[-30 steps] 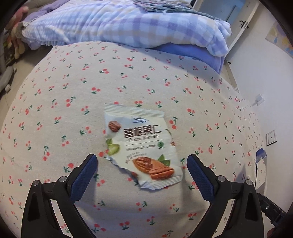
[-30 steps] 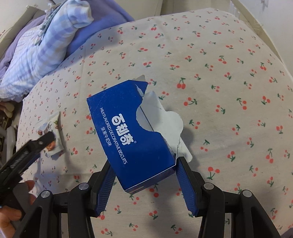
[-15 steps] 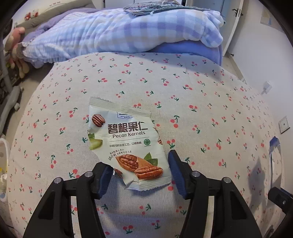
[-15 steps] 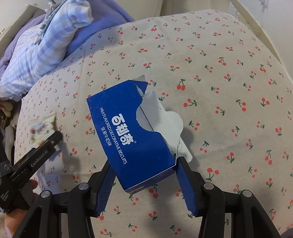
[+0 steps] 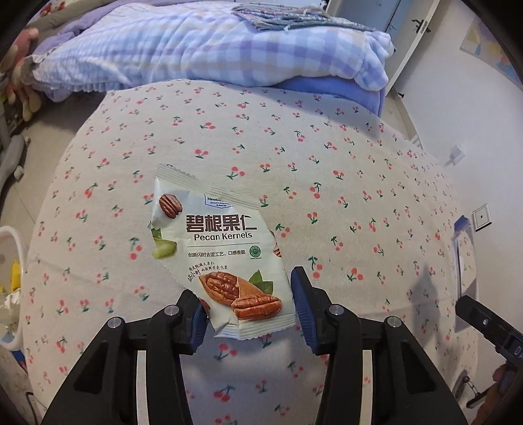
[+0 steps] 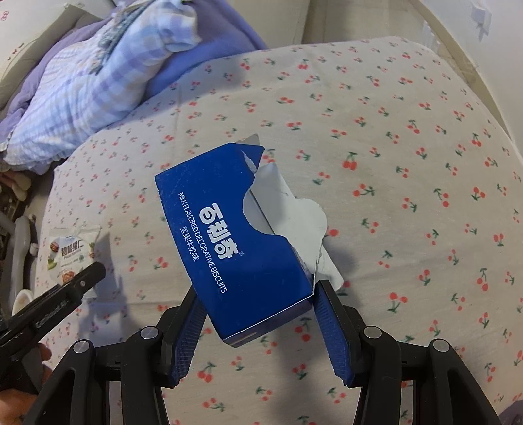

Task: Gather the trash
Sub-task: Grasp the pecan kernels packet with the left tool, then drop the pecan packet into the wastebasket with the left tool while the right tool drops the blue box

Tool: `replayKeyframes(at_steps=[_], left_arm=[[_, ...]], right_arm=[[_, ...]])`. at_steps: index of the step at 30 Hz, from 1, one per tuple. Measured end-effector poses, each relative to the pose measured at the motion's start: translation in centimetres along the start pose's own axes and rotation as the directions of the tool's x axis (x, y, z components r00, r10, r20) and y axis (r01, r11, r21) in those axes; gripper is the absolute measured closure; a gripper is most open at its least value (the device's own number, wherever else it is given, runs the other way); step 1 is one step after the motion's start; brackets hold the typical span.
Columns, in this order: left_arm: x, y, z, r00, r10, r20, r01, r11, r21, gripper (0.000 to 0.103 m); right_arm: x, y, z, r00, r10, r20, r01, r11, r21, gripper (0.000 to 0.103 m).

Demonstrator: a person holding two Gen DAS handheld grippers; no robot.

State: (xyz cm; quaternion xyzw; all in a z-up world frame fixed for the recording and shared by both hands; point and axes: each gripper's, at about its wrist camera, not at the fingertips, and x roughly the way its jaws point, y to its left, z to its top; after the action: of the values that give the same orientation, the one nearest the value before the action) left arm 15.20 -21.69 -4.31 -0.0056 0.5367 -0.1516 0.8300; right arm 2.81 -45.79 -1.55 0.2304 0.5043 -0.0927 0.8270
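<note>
As trash is collected: nut packet (image 5: 222, 258) pinched in just-closed left claw (image 5: 249, 312); torn biscuit box (image 6: 242, 242) clamped in right claw (image 6: 258, 330), both lifted off bed (image 5: 359, 202).

Two pieces of trash are counted: one wrapper (image 5: 222, 251), printed with pecans, near the left edge of the bed, and one torn blue box (image 6: 235, 242) farther right. Two grippers are seen, the left gripper (image 5: 248, 310) and the right gripper (image 6: 261, 330), each with two blue-padded fingers. One bed sheet (image 5: 343, 170) with a cherry print is counted, and one checked quilt (image 5: 209, 45) at the far end, with one folded cloth (image 5: 294, 18) on top. Two wall plates are seen at the right.
</note>
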Motion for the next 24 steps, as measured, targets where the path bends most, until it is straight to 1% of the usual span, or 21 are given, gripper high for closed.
replayKeyframes(at_steps=[9,15,19,24], left_arm=[[-4.5,3.3,-1.5,0.999,-0.011,0.050,0.011,1.000,0.004,0.054],[-6.6,6.8,-2.5,0.998,-0.028,0.059,0.029,0.999,-0.023,0.054],[-8.1,9.0,-2.8,0.996,-0.032,0.083,0.035,0.999,-0.035,0.054],[-9.8,12.5,-3.3,0.994,0.005,0.113,0.000,0.999,-0.051,0.054]], right_arm=[[-1.1,4.1,-0.8,0.999,0.023,0.027,-0.021,0.996,-0.086,0.045],[-1.7,8.2,-1.7,0.998,0.040,0.051,-0.031,0.985,-0.168,0.045],[-1.7,11.1,-2.2,0.996,0.059,0.059,-0.045,0.974,-0.223,0.045],[-1.4,14.9,-3.0,0.994,0.094,0.053,-0.075,0.957,-0.280,0.045]])
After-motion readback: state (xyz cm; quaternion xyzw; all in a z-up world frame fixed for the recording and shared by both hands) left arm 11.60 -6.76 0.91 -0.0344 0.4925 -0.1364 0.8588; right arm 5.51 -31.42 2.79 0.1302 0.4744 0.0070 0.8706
